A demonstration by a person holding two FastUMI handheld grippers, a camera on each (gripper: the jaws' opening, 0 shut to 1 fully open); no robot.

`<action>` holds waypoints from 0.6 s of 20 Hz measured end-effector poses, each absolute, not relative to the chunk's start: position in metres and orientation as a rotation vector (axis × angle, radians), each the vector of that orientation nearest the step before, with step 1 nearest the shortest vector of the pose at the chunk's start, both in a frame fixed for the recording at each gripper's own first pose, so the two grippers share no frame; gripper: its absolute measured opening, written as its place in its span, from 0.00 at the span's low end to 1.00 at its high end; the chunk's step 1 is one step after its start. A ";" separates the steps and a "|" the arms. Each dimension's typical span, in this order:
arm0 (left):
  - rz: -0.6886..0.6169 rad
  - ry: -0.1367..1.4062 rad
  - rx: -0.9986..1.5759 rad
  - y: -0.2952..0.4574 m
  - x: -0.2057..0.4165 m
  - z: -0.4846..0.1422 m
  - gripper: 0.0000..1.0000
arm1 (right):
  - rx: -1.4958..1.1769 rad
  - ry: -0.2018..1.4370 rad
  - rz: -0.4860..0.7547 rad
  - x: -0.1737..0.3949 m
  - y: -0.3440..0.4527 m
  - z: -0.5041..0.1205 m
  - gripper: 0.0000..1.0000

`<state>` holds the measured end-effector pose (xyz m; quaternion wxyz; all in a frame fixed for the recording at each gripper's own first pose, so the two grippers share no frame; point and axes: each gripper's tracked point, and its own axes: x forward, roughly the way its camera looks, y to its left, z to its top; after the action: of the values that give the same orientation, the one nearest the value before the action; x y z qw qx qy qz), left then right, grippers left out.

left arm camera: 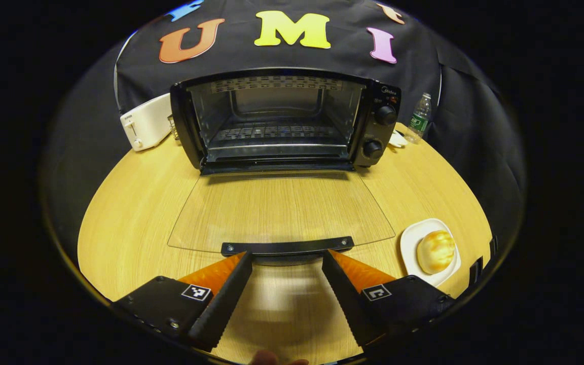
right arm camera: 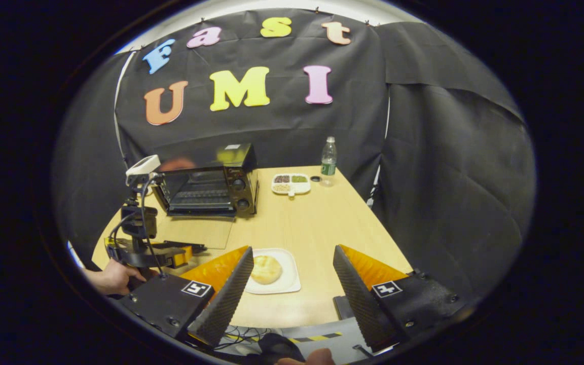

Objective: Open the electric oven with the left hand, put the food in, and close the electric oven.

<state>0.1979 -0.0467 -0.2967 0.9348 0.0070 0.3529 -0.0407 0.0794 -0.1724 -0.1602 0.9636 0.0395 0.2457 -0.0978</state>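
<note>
Orange-and-black fingers of the left gripper (left arm camera: 286, 263) stand spread wide just short of the door handle (left arm camera: 287, 247), pinching nothing. That handle is a dark bar on the outer edge of the glass door (left arm camera: 279, 210), which lies folded fully down over the table (left arm camera: 130, 213). Behind it the oven (left arm camera: 284, 119) gapes open, its wire rack (left arm camera: 271, 133) bare and 2 knobs stacked on its right-hand panel.

Food for the job, a bun (right arm camera: 265, 269) with a golden crust, sits on a white plate (right arm camera: 288, 285) near the table's front edge, between the spread fingers of the right gripper (right arm camera: 292, 271) in the right gripper view; that gripper hovers near it, holding nothing either. In the left gripper view the plate lies to the right of the open door.

By its look the bun is light and soft, likely to dent under a hard squeeze, so a gentle pinch across its sides seems the safer hold. Glass in the door is stiff and breakable, and the bar handle is the obvious place to lift it shut.

Pale wood-grain covers the rounded table. A white toaster (left arm camera: 146, 121) stands left of the oven, while a water bottle (right arm camera: 328, 161) and a divided dish (right arm camera: 291, 183) with 3 portions sit to its right. Black cloth walls the booth, and a hand (right arm camera: 112, 276) grips the left gripper's handle at the table's near left.
</note>
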 end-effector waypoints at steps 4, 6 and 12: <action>-0.070 0.674 -0.010 -0.034 0.180 -0.270 0.92 | 0.062 0.522 -0.142 0.092 -0.157 -0.178 1.00; -0.063 0.639 -0.015 -0.028 0.165 -0.251 0.92 | 0.058 0.540 -0.123 0.102 -0.153 -0.193 1.00; -0.042 0.445 0.004 -0.010 0.126 -0.163 0.91 | 0.088 0.644 -0.058 0.124 -0.142 -0.246 1.00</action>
<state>0.1263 -0.0102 -0.1627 0.9751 0.0019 0.2206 -0.0209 0.1244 -0.1416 -0.2457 0.9472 0.0430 0.3165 -0.0286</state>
